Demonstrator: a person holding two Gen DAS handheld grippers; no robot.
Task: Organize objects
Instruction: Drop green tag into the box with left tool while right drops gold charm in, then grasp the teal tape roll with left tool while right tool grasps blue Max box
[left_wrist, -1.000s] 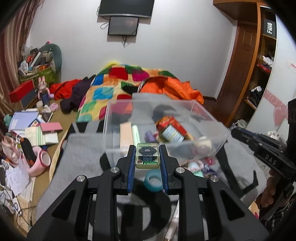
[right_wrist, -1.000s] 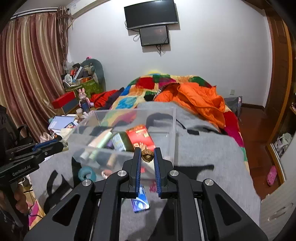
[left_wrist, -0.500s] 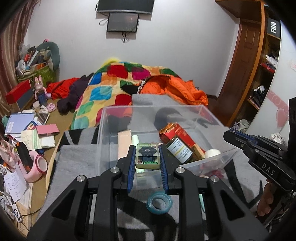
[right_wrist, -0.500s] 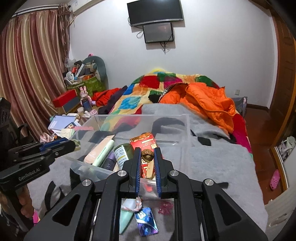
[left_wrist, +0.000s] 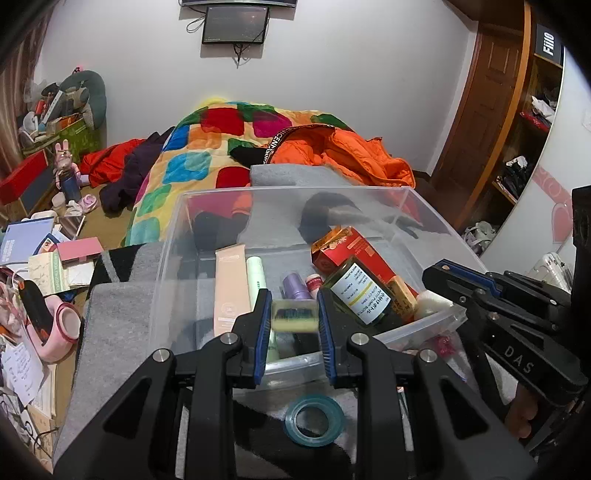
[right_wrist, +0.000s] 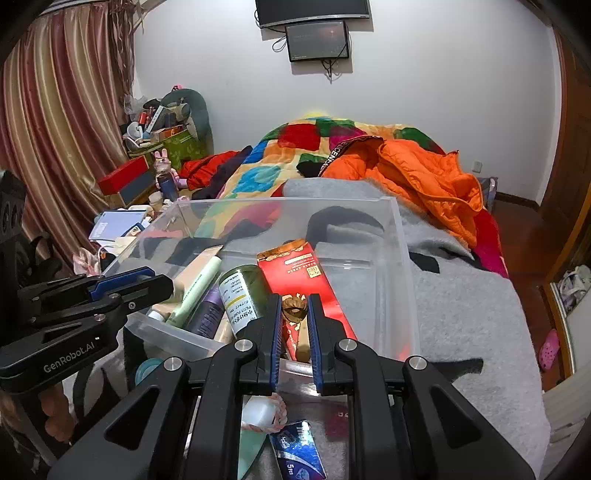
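The left gripper (left_wrist: 294, 314) hangs over the near edge of the clear bin (left_wrist: 173, 236), its jaws pinching a small yellowish box (left_wrist: 294, 314), blurred in this view. The right gripper (right_wrist: 294, 313) hangs over the same bin's near right corner, jaws pinching a walnut (right_wrist: 294, 308). The bin stands on a grey blanket (right_wrist: 461, 295) on the bed and holds a red carton (right_wrist: 295, 273), a dark jar (left_wrist: 360, 295), a beige tube (left_wrist: 231, 288) and a purple bottle (left_wrist: 295, 286). A roll of teal tape (left_wrist: 314, 419) lies on the blanket just beside the bin's near wall.
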